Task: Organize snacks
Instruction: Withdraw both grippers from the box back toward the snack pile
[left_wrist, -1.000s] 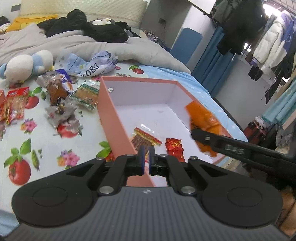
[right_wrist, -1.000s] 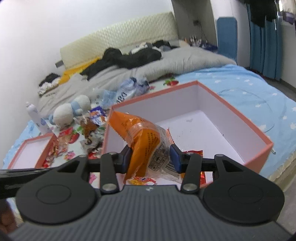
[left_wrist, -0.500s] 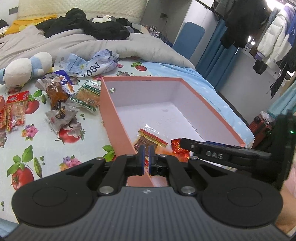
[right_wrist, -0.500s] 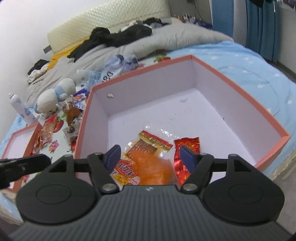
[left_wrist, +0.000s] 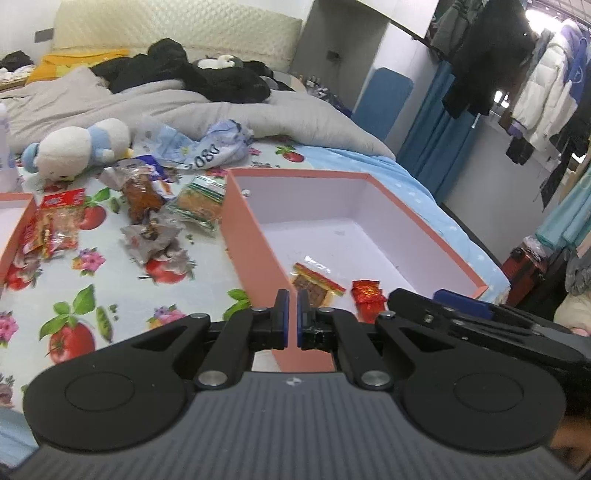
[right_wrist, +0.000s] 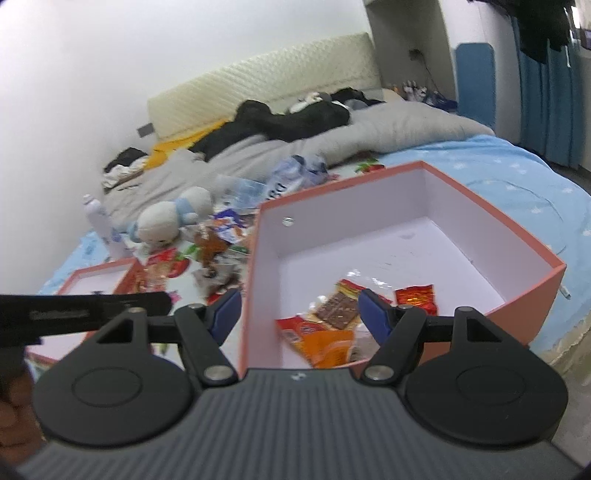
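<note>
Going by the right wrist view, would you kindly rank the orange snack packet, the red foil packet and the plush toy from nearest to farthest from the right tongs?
1. Orange snack packet, just below the open right tongs, in the box.
2. Red foil packet, box floor, right.
3. Plush toy, on the bed, far left.

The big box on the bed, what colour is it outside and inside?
The box is salmon pink outside, white inside; right wrist view shows it best.

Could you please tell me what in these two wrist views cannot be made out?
- Orange snack packet: right wrist view, its near end is hidden behind the right tongs' body; absent from the left view, behind the left tongs.
- Second pink box: left wrist view, cut off by the left edge; contents unseen.
- Loose snack labels: right wrist view, blurred and too small to read.
</note>
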